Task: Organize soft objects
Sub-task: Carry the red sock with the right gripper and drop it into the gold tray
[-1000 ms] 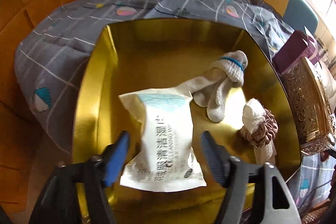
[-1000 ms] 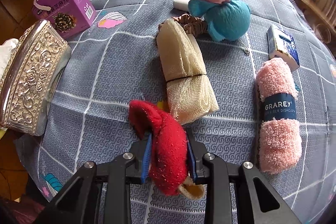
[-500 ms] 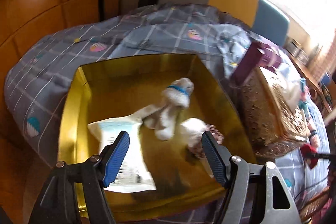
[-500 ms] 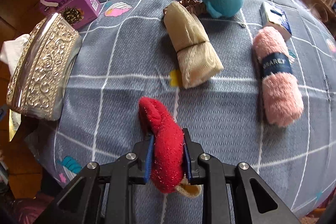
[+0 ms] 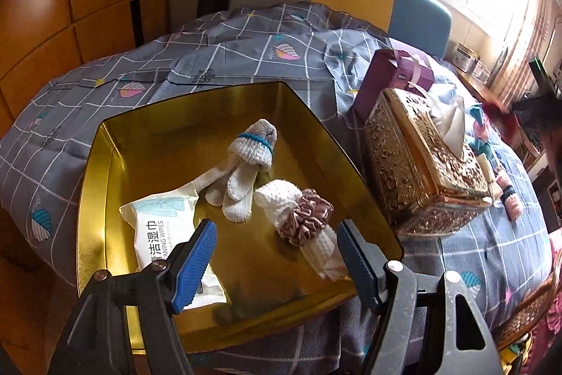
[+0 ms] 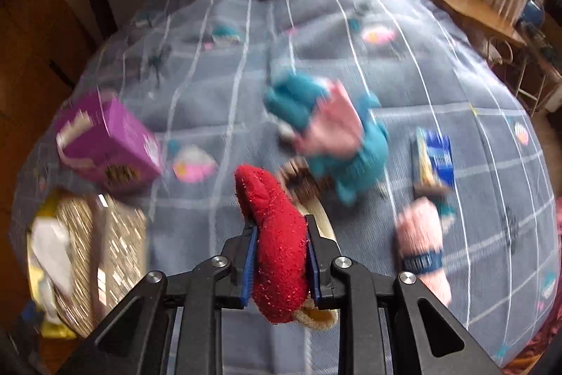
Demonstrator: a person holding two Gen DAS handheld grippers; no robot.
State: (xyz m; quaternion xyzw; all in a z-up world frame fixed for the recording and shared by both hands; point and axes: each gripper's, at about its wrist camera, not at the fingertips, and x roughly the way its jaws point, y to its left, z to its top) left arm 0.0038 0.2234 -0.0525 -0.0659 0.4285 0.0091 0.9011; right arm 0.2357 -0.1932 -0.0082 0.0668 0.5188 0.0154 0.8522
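Note:
In the left wrist view a gold tray (image 5: pixel 105 185) lies on the grey checked cloth. It holds a white wipes pack (image 5: pixel 165 234), a pair of white socks (image 5: pixel 246 171) and a white rolled towel with a brown scrunchie (image 5: pixel 304 217). My left gripper (image 5: pixel 277 252) is open and empty above the tray's near edge. In the blurred right wrist view my right gripper (image 6: pixel 281 259) is shut on a red fuzzy sock (image 6: pixel 277 234), held above the cloth. A teal and pink plush (image 6: pixel 333 143) and a pink rolled towel (image 6: pixel 421 241) lie beyond it.
An ornate gold tissue box (image 5: pixel 421 164) stands right of the tray, with a purple carton (image 5: pixel 397 76) behind it; both show at the left in the right wrist view, the tissue box (image 6: pixel 87 252) and the carton (image 6: pixel 109 146). A blue packet (image 6: pixel 433 160) lies by the pink towel.
My left gripper pulled back and turned right, away from the wipes pack left in the tray. My right gripper lifted the red sock and swung up; its view is now motion-blurred.

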